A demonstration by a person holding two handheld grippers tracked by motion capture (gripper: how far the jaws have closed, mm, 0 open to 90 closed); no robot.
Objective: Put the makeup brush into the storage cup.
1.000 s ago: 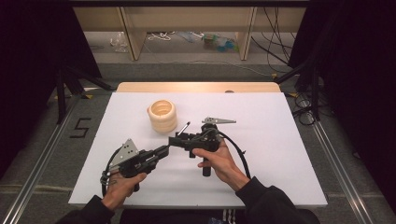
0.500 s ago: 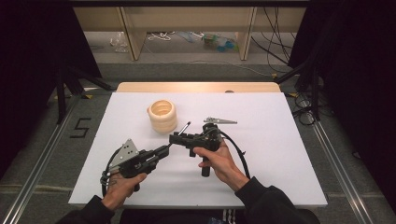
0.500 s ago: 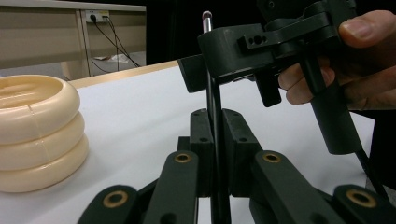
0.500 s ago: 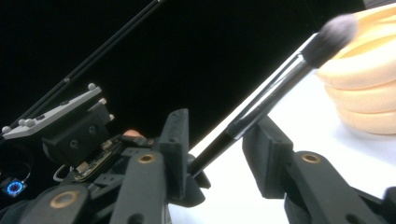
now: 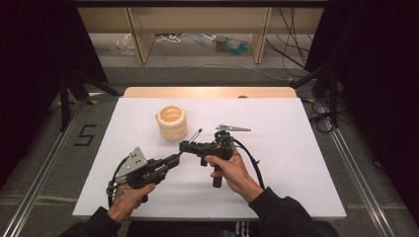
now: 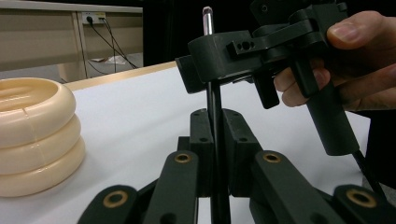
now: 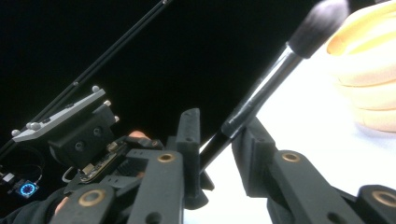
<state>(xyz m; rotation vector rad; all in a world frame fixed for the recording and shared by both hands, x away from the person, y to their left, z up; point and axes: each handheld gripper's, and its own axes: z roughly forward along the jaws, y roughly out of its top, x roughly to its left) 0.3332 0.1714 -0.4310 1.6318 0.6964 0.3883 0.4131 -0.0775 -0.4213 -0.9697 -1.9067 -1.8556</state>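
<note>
A thin black makeup brush (image 5: 195,137) slants up from my left gripper (image 5: 175,158), which is shut on its handle just above the white table (image 5: 296,148). The bristle end points toward a stack of three cream rings (image 5: 172,122). In the left gripper view the handle (image 6: 212,93) rises from between my left gripper's jaws (image 6: 215,116); the rings (image 6: 32,135) stand at left. My right gripper (image 5: 184,145) reaches in from the right. Its jaws have just been closing, and in the right gripper view they (image 7: 217,130) straddle the brush (image 7: 266,84) with a little slack showing.
A wooden strip (image 5: 207,92) runs along the table's far edge. Beyond it stand a low shelf unit (image 5: 197,29) and loose cables (image 5: 296,54) on the floor. Dark stands flank the table, and a "5" marker (image 5: 85,135) lies on the floor at left.
The right gripper's jaws have drawn closer together around the brush. Both hands and the brush have kept their place.
</note>
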